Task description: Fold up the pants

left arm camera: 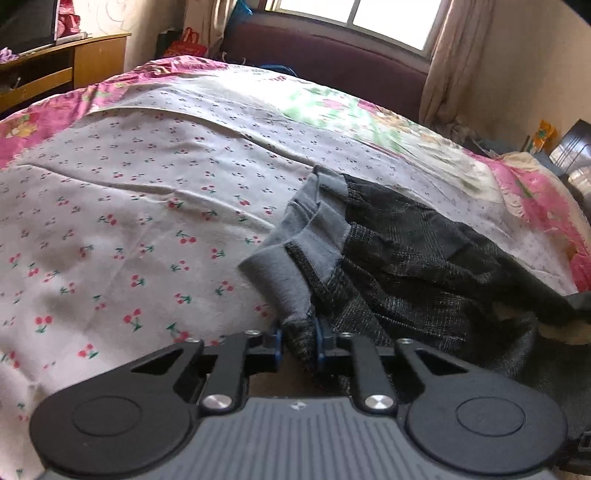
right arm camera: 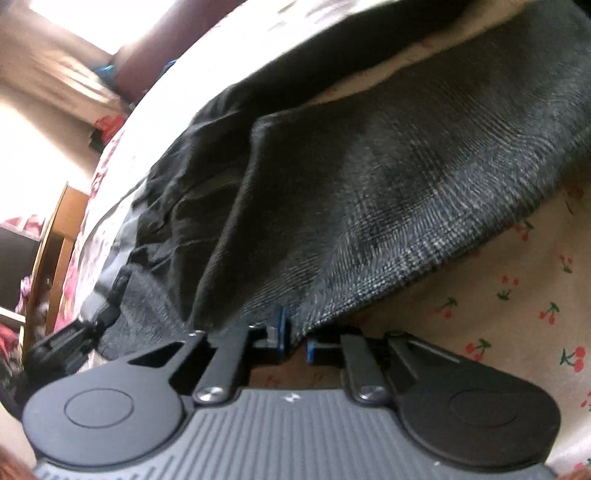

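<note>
Dark grey checked pants (left arm camera: 399,258) with a light grey waistband (left arm camera: 295,236) lie on a bed covered by a cherry-print sheet (left arm camera: 129,206). My left gripper (left arm camera: 299,343) is shut on the near corner of the waistband, with the cloth pinched between its blue pads. In the right wrist view the pants (right arm camera: 369,192) fill the frame, tilted. My right gripper (right arm camera: 295,339) is shut on the near edge of the dark cloth. The other gripper (right arm camera: 74,339) shows at the left edge of that view, on the same garment.
A pink floral quilt border (left arm camera: 55,118) rings the sheet. Behind the bed stand a dark red headboard or sofa (left arm camera: 332,62), a window (left arm camera: 354,18) with curtains (left arm camera: 454,66), and a wooden desk (left arm camera: 55,70) at the far left. Clutter (left arm camera: 554,144) sits at the right.
</note>
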The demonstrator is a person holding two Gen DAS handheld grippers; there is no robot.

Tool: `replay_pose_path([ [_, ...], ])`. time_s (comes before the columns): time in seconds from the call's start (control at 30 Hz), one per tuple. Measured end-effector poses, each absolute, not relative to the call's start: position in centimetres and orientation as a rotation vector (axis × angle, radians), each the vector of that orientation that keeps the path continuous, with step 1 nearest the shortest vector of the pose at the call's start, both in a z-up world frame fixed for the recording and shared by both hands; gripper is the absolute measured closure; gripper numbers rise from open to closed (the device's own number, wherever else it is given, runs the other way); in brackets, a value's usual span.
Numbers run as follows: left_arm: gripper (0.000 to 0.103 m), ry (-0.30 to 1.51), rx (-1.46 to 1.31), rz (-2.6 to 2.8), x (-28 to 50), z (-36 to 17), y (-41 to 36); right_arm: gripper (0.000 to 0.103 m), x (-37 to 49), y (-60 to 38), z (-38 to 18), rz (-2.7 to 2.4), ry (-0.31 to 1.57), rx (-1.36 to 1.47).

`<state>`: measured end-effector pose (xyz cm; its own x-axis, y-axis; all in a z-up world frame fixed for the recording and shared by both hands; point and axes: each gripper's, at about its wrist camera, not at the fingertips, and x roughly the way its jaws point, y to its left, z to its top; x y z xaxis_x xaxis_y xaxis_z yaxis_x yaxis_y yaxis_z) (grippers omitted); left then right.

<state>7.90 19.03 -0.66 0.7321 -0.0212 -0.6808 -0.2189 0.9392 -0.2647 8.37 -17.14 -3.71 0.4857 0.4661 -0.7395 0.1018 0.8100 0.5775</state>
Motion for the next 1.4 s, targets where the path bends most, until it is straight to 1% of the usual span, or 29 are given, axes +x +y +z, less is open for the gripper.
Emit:
replay_pose_path([
  [0.07,0.074,0.733,-0.357,0.125,6.9,-0.2,19.7,0.097,8.3,-16.4,-3.3,0.282,1.057,0.581],
  [0.17,0.074,0.740,-0.360,0.157,5.4,-0.1,21.0,0.097,7.8,-14.9,-3.2,0.354,1.086,0.530],
  [0.2,0.078,0.750,-0.355,0.164,5.3,-0.3,21.3,0.097,7.7,-14.4,-3.3,0.367,1.092,0.509],
  [0.23,0.087,0.760,-0.325,0.192,5.3,-0.5,21.3,0.097,7.6,-14.4,-3.6,0.378,1.097,0.500],
  [0.37,0.087,0.758,-0.315,0.208,4.8,-0.3,22.5,0.098,8.0,-15.0,-3.9,0.381,1.118,0.507],
  [0.43,0.087,0.739,-0.328,0.203,4.9,0.1,23.3,0.096,8.5,-15.4,-4.2,0.382,1.141,0.517],
  [0.5,0.080,0.735,-0.363,0.179,5.3,0.4,24.1,0.090,8.5,-15.6,-4.3,0.368,1.146,0.515],
  [0.53,0.070,0.749,-0.369,0.163,5.8,0.4,24.3,0.087,8.5,-15.6,-4.1,0.367,1.150,0.497],
  [0.57,0.057,0.750,-0.359,0.160,6.2,0.5,24.2,0.081,7.9,-15.6,-3.6,0.367,1.150,0.464],
  [0.6,0.049,0.748,-0.328,0.155,6.7,0.4,24.0,0.076,7.6,-15.4,-3.2,0.364,1.146,0.429],
  [0.63,0.040,0.744,-0.296,0.153,7.1,0.3,23.7,0.073,7.4,-15.3,-2.6,0.362,1.149,0.385],
  [0.67,0.038,0.742,-0.266,0.147,7.4,0.2,23.5,0.070,6.6,-15.0,-2.2,0.363,1.156,0.347],
  [0.73,0.035,0.754,-0.233,0.081,8.1,-0.2,22.9,0.068,5.4,-14.5,-0.7,0.358,1.162,0.241],
  [0.77,0.030,0.759,-0.223,0.055,8.3,-0.4,22.7,0.066,4.7,-13.8,0.1,0.374,1.146,0.179],
  [0.83,0.024,0.779,-0.194,0.038,9.1,-1.1,22.2,0.066,4.1,-12.0,1.5,0.432,1.097,0.079],
  [0.9,0.024,0.813,-0.191,0.050,9.7,-2.1,22.1,0.064,5.7,-9.3,2.9,0.522,1.039,0.005],
  [0.93,0.030,0.814,-0.212,0.053,9.7,-2.4,22.2,0.061,7.1,-8.0,3.5,0.557,1.008,-0.011],
  [0.97,0.040,0.800,-0.235,0.038,9.5,-2.4,22.2,0.058,9.2,-6.4,4.0,0.566,0.982,-0.024],
  [1.0,0.043,0.791,-0.240,0.031,9.2,-2.3,22.1,0.054,11.7,-4.8,4.3,0.567,0.963,-0.030],
  [1.03,0.049,0.781,-0.239,0.029,8.9,-2.3,21.9,0.051,14.1,-3.2,4.5,0.571,0.947,-0.034],
  [1.07,0.055,0.771,-0.242,0.022,8.7,-2.3,21.7,0.042,17.0,-0.7,4.6,0.570,0.932,-0.049],
  [1.1,0.058,0.759,-0.244,0.019,8.5,-2.3,21.4,0.037,19.3,1.3,4.3,0.563,0.924,-0.060],
  [1.17,0.065,0.736,-0.245,0.008,8.1,-2.3,20.9,0.037,23.8,5.0,3.4,0.555,0.955,-0.072],
  [1.23,0.068,0.719,-0.250,-0.005,7.9,-2.3,20.8,0.037,27.1,7.8,2.3,0.514,1.017,-0.045],
  [1.37,0.069,0.693,-0.282,-0.042,7.7,-2.4,21.2,0.037,31.3,12.6,-0.3,0.399,1.068,-0.073],
  [1.4,0.069,0.690,-0.287,-0.055,7.8,-2.5,21.3,0.033,31.9,13.3,-0.9,0.378,1.095,-0.078],
])
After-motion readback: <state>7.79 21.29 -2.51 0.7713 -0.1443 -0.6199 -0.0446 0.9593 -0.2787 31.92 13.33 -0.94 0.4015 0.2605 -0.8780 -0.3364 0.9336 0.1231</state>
